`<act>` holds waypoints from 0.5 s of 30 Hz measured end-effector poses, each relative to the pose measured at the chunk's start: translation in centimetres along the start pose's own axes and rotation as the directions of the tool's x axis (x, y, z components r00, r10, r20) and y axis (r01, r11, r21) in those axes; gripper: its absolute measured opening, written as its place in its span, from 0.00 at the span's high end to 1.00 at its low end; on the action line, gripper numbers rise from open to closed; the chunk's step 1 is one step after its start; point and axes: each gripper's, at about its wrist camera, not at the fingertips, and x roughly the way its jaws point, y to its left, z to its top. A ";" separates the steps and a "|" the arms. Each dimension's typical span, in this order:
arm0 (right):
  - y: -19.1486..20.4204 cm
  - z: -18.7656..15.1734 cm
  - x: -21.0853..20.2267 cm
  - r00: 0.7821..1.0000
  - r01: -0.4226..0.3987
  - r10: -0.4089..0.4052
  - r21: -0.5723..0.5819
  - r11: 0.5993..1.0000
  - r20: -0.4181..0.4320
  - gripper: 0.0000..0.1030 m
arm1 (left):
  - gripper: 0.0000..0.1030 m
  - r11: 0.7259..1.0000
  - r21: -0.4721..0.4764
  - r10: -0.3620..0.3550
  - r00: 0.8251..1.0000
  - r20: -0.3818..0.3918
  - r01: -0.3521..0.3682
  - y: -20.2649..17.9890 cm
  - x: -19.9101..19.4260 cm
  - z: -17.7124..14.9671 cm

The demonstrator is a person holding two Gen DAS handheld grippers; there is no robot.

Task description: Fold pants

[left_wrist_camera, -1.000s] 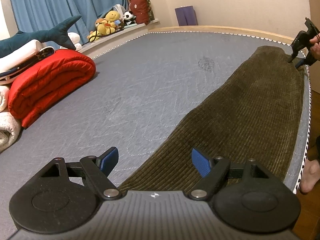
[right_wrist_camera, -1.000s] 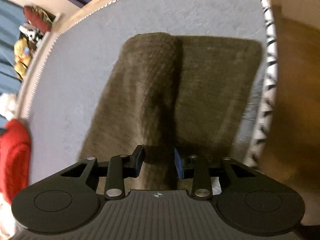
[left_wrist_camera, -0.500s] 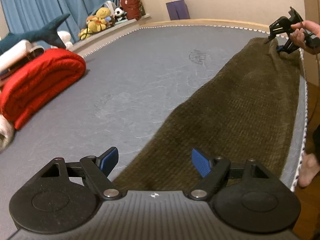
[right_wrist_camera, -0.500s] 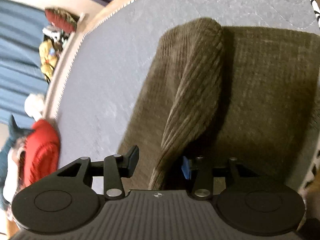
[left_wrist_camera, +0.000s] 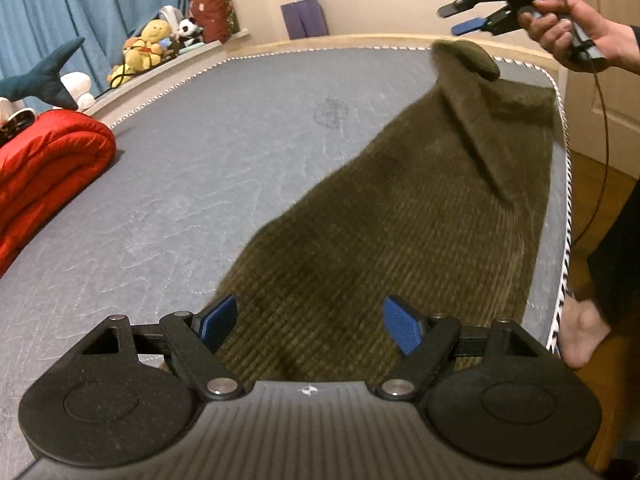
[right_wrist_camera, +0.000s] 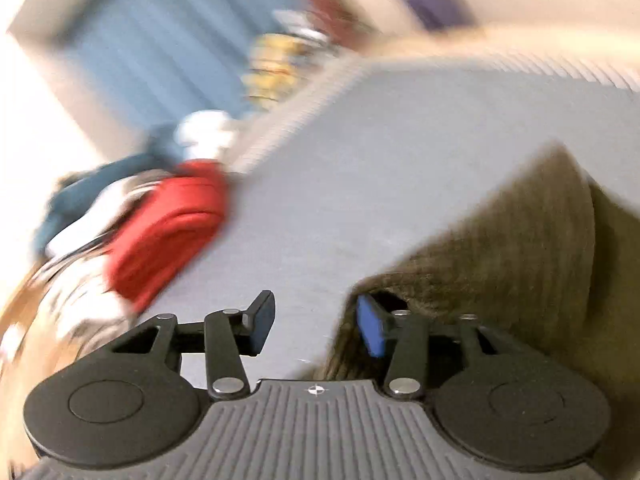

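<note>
Olive corduroy pants (left_wrist_camera: pixel 400 220) lie lengthwise along the right side of the grey mattress (left_wrist_camera: pixel 200 180). My left gripper (left_wrist_camera: pixel 310 320) hovers wide open over their near end, with nothing between its blue pads. My right gripper (left_wrist_camera: pixel 460 19), held in a hand, is up in the air at the far end with its jaws apart and empty. Just below it the pants' far end stands up in a peak. In the blurred right wrist view, my right gripper (right_wrist_camera: pixel 316 320) shows only mattress in its gap. The pants (right_wrist_camera: pixel 500 260) bunch outside its right finger.
A folded red quilt (left_wrist_camera: pixel 48 168) and a plush shark (left_wrist_camera: pixel 44 76) sit at the mattress's left side. Stuffed toys (left_wrist_camera: pixel 148 44) line the sill by the blue curtain. The mattress's piped right edge (left_wrist_camera: pixel 560 184) runs beside the pants. A bare foot (left_wrist_camera: pixel 580 332) stands on the wooden floor.
The right gripper rose and rolled away from the far end; the fold that stood between its fingers is now outside them. The left gripper moved forward and lower over the near end.
</note>
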 end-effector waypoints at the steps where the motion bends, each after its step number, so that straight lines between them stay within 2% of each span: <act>1: 0.2 0.3 -0.6 1.000 0.011 -0.011 0.000 1.000 0.017 0.57 | 0.18 1.000 -0.007 0.004 1.000 0.001 -0.004 0.2 0.0 0.1; 4: -2.9 1.0 -2.0 0.986 0.150 -0.158 0.149 0.977 0.044 0.53 | 0.18 1.000 -0.005 0.010 1.000 -0.010 -0.010 0.3 0.0 0.0; 5: -4.3 1.0 -2.4 0.976 0.205 -0.217 0.210 0.956 0.035 0.52 | 0.18 1.000 0.003 0.013 1.000 -0.013 -0.013 0.3 0.0 -0.1; 7: -6.8 0.4 -2.4 0.962 0.268 -0.270 0.312 0.912 -0.037 0.52 | 0.18 1.000 0.010 0.016 1.000 -0.020 -0.016 0.1 0.1 -0.4; 9: -8.2 -0.4 -1.8 0.961 0.278 -0.256 0.370 0.886 -0.107 0.52 | 0.18 1.000 0.011 0.016 1.000 -0.024 -0.016 0.1 0.1 -0.4; 10: -8.3 -0.6 -1.3 0.962 0.273 -0.243 0.366 0.890 -0.126 0.52 | 0.18 1.000 0.012 0.017 1.000 -0.025 -0.017 0.1 0.2 -0.4; 12: -7.9 -0.7 0.1 0.965 0.257 -0.221 0.342 0.904 -0.141 0.51 | 0.18 1.000 0.010 0.018 1.000 -0.025 -0.018 0.1 0.3 -0.2; 15: -7.5 -0.8 2.2 0.971 0.234 -0.197 0.363 0.902 -0.136 0.51 | 0.18 1.000 0.006 0.016 1.000 -0.017 -0.016 -0.1 0.4 0.3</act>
